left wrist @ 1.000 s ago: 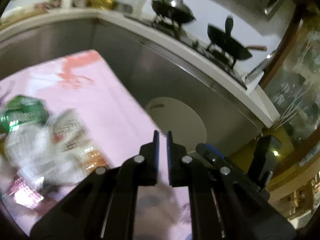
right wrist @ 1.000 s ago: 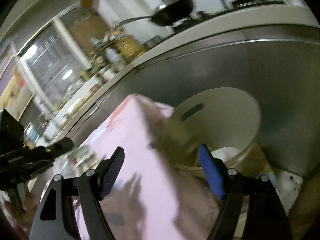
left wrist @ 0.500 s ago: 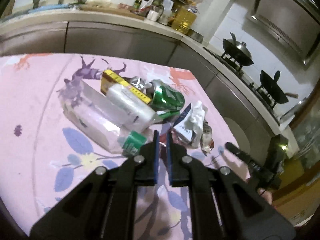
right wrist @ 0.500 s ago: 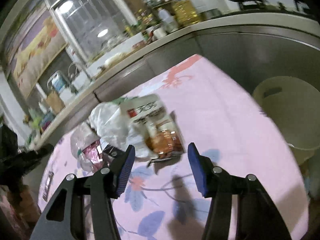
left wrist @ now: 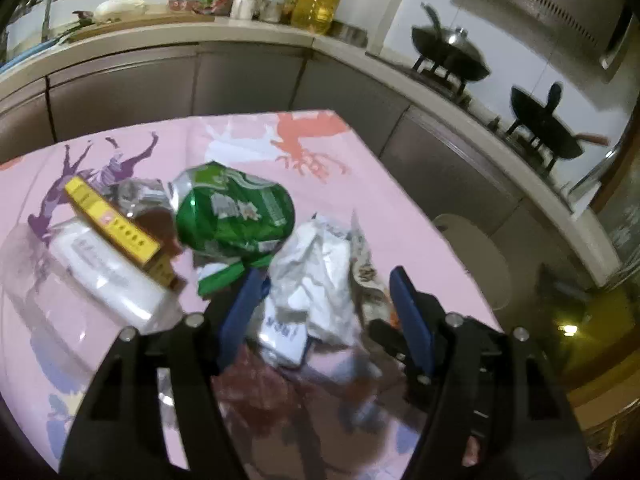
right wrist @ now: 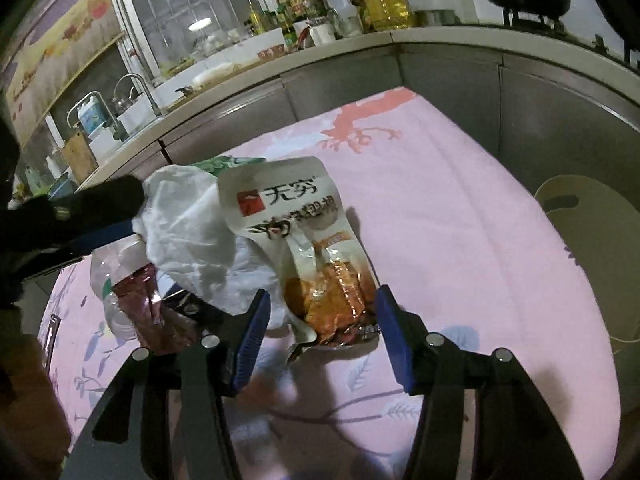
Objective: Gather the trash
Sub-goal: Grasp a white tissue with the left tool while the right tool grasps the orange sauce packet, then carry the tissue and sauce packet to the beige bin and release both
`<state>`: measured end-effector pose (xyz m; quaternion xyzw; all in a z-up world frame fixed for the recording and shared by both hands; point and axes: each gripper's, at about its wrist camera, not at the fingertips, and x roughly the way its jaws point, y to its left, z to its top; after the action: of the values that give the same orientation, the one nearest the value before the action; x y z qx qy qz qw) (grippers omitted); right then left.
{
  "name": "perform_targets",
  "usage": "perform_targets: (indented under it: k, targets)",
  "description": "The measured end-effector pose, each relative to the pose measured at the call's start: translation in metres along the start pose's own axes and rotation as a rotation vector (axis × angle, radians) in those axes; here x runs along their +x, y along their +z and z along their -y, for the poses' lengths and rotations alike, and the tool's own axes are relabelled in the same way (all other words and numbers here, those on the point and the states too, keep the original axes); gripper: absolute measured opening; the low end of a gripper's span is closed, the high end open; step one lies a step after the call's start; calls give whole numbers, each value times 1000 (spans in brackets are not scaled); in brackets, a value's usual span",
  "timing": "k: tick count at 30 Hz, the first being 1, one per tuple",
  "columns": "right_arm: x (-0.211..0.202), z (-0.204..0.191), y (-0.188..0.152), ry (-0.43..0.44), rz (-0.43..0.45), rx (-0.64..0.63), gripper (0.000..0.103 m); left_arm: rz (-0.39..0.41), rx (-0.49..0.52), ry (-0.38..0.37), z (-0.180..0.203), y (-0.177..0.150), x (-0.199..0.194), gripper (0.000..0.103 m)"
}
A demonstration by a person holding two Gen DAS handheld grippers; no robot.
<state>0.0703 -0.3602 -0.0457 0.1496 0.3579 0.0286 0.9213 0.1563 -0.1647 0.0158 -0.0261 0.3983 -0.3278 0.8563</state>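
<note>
on the pink floral tabletop [right wrist: 460, 216] lies a heap of trash. the left hand-held gripper [left wrist: 326, 304] is spread wide and grasps nothing, its blue fingers on either side of a crumpled white plastic bag [left wrist: 316, 268], with a crushed green can [left wrist: 232, 212] at eleven o'clock of it and a yellow box [left wrist: 116, 224] further toward nine. the right hand-held gripper [right wrist: 320, 320] is likewise released, flanking the lower end of a snack pouch [right wrist: 304, 240]. a pale bin [right wrist: 588, 248] stands at three o'clock, off the tabletop's edge.
</note>
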Motion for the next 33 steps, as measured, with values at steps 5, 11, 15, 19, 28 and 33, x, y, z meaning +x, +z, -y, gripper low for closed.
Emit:
perform_targets:
  k: [5, 11, 15, 19, 28, 33]
  targets:
    - [-12, 15, -6, 47, 37, 65, 37, -38, 0, -33, 1, -4, 11, 7]
    - [-41, 26, -16, 90, 90, 133, 37, 78, -13, -113, 5, -11, -39, 6]
    - [-56, 26, -26, 133, 92, 160, 37, 80, -43, -154, 6, -19, -58, 6]
    - [-66, 18, -41, 157, 77, 158, 37, 56, -23, -125, 10, -38, -69, 6]
    - [-77, 4, -67, 182, 39, 154, 37, 6, -16, -78, 7, -75, -80, 6]
    - [-88, 11, -62, 157, 81, 152, 37, -5, -14, -104, 17, -72, -75, 6]
